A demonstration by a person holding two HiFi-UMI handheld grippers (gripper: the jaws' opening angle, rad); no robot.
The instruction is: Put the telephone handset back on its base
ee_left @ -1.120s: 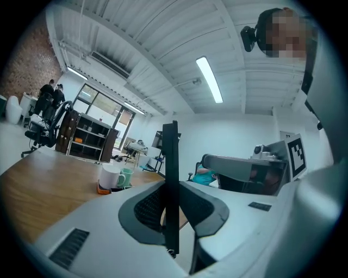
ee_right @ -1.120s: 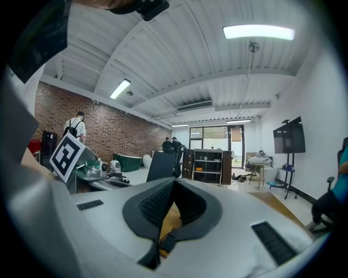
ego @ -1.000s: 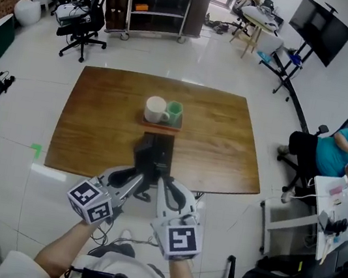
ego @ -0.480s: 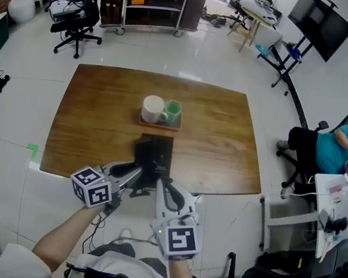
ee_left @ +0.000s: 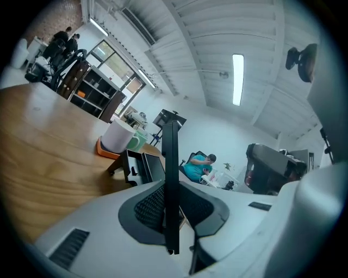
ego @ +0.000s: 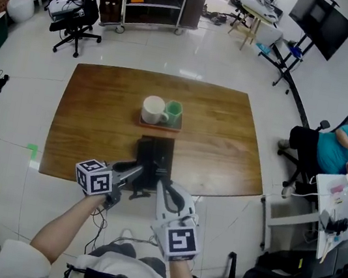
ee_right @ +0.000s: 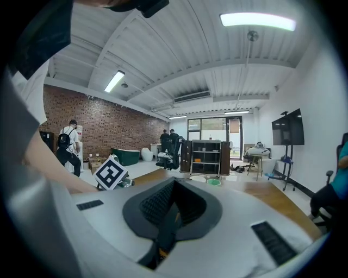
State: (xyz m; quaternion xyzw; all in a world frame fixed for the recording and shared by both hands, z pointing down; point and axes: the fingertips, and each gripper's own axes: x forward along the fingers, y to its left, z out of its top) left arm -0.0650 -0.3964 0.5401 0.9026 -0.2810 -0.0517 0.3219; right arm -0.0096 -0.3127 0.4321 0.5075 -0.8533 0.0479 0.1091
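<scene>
The black telephone [ego: 154, 157] lies on the wooden table [ego: 97, 122], close to its near edge, and also shows as the telephone [ee_left: 138, 165] in the left gripper view. A darker long shape along its left side looks like the handset [ego: 144, 156]. I cannot tell whether it sits in the base. My left gripper [ego: 134, 173] points at the phone's near left corner from just off the table edge. Its jaws stand together, with a thin black strip [ee_left: 171, 163] edge-on in the seam. My right gripper [ego: 162, 183] hangs at the phone's near edge, jaws shut and nothing held.
A white mug [ego: 154, 109] and a green cup [ego: 175, 111] stand on an orange tray [ego: 160, 125] just beyond the phone. A person [ego: 338, 152] sits at a desk to the right. A shelf cart [ego: 154, 0] and an office chair [ego: 75, 16] stand beyond the table.
My left gripper has moved forward and up toward the phone and rolled, so its marker cube sits nearer the table edge. The right gripper has barely moved.
</scene>
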